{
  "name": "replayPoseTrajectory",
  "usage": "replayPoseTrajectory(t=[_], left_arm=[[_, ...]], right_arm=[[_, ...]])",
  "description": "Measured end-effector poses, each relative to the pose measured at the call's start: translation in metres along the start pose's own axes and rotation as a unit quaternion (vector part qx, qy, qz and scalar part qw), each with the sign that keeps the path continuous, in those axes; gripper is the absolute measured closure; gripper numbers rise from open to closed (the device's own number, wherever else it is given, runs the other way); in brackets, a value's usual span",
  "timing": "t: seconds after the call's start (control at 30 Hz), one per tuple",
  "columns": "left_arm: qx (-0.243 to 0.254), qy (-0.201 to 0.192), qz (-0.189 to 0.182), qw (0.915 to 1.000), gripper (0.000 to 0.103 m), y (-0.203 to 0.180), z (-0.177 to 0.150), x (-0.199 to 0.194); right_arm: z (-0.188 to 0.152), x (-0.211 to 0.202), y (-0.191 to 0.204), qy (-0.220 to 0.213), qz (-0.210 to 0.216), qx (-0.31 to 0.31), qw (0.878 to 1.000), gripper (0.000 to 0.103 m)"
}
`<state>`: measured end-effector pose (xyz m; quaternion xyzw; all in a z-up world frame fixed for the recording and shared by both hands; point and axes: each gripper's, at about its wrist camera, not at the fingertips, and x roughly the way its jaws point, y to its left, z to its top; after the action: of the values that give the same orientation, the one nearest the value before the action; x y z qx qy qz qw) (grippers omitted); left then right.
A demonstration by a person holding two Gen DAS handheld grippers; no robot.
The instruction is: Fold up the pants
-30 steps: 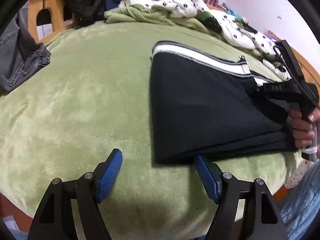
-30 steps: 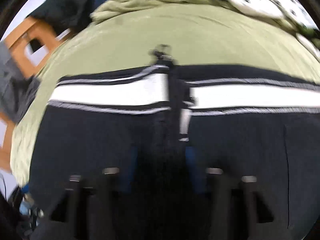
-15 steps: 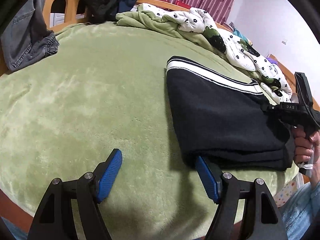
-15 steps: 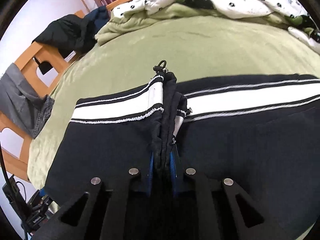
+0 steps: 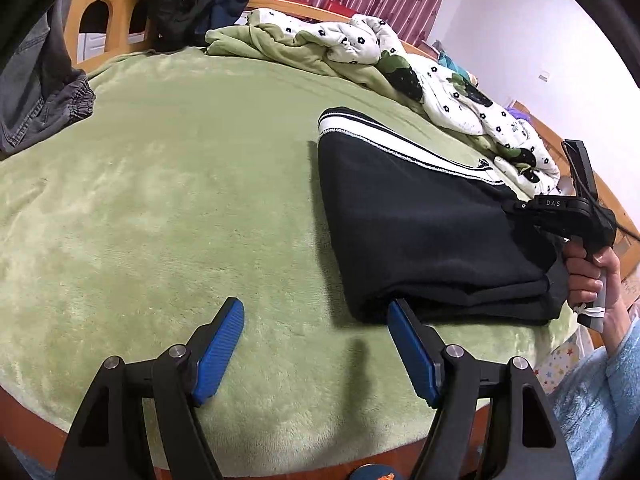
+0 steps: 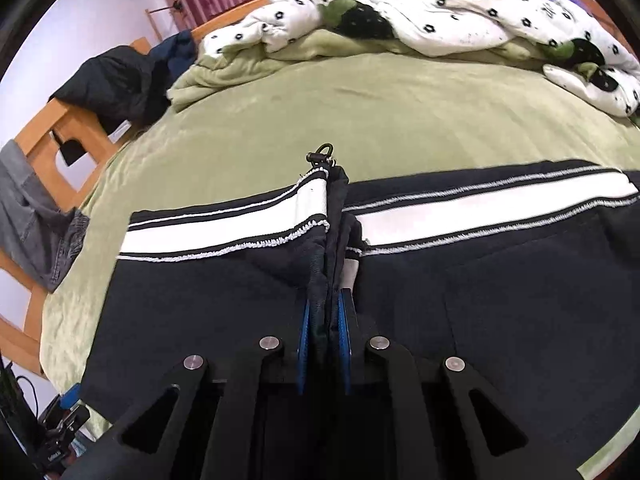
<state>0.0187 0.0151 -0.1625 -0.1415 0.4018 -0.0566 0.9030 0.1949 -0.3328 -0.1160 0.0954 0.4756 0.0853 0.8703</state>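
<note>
Blue fingers (image 6: pixel 343 320) of the right gripper (image 6: pixel 324 320) are pressed close together, and a bunched fold of the black pants (image 6: pixel 520 320) is squeezed between them. The pinched cloth stands up in a ridge that runs to the white waistband stripe (image 6: pixel 480 216). A small dark metal clip (image 6: pixel 322 153) pokes up at the top of that ridge.

On the left gripper (image 5: pixel 316 340), the two blue pads are spread wide apart and hold nothing. Its left pad (image 5: pixel 220 352) is over bare blanket. Its right pad (image 5: pixel 408 352) sits right at the near corner of the pants, and I cannot tell if it touches the cloth.

From the left camera, the pants (image 5: pixel 420 220) lie folded in a thick stack on the right side of the green fuzzy blanket (image 5: pixel 160 200) that covers the bed. The stripe edge points to the far side of the bed. The person's right hand (image 5: pixel 592 276) grips the black handle at the far right end of the pants.

A white quilt with black flowers (image 5: pixel 440 80) is piled at the back of the bed. Gray jeans (image 5: pixel 36 100) hang at the left by the wooden bed frame (image 5: pixel 104 12). Dark clothes (image 6: pixel 116 80) are draped over the wood too.
</note>
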Motion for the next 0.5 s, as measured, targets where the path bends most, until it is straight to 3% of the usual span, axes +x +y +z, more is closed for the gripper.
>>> replayPoseTrajectory(t=[0.33,0.5], left_arm=[[0.008,0.008,0.01,0.9999,0.031,-0.029,0.006,0.03],[0.007,-0.024,0.071,0.9972,0.031,-0.022,0.007,0.027]], right_arm=[[0.0,-0.004,0.002,-0.006,-0.003,0.003,1.0,0.091],[0.0,-0.009,0.0,-0.017,-0.006,0.002,1.0,0.091]])
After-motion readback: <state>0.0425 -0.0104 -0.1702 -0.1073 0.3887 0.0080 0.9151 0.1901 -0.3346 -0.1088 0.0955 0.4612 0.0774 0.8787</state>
